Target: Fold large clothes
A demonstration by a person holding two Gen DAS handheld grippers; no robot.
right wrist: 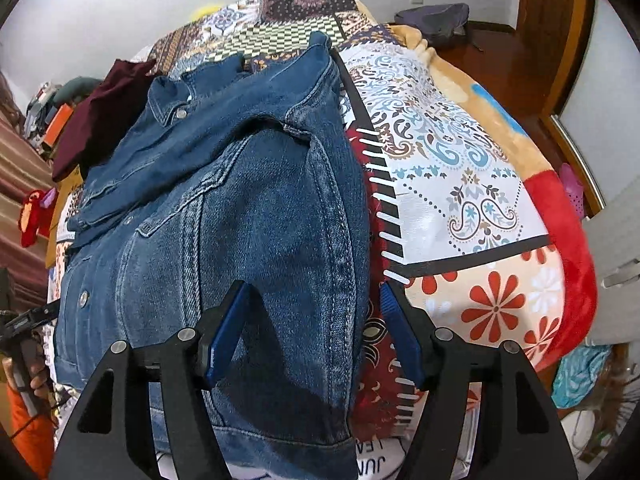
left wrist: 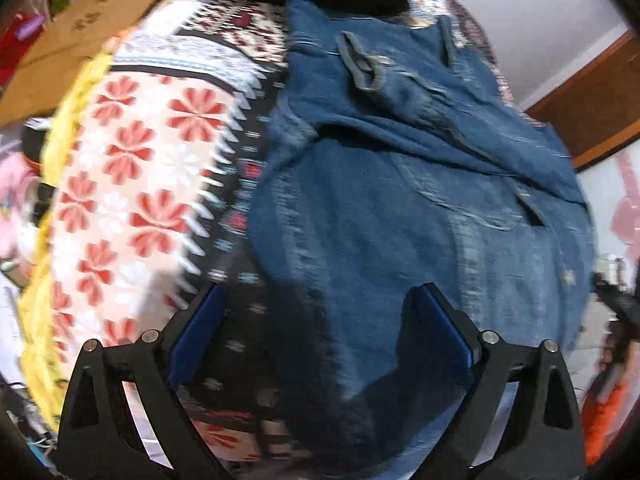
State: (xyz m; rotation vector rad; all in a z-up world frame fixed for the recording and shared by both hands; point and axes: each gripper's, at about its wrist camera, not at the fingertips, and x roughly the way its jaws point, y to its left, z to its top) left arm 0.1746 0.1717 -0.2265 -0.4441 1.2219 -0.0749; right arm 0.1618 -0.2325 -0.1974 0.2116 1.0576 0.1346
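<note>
Both our grippers, left and right, hang wide over the denim jacket's near hem, seemingly poised to grasp and fold it away from us.

1 denim jacket (partly folded), 1 maroon garment

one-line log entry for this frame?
stage: mid-fold | denim jacket: flat on bed | left tool: open, empty | right tool: open, over jacket edge

Faded blue denim jacket; patchwork bedspread of red-orange flowers, blue paisley; maroon garment
</note>
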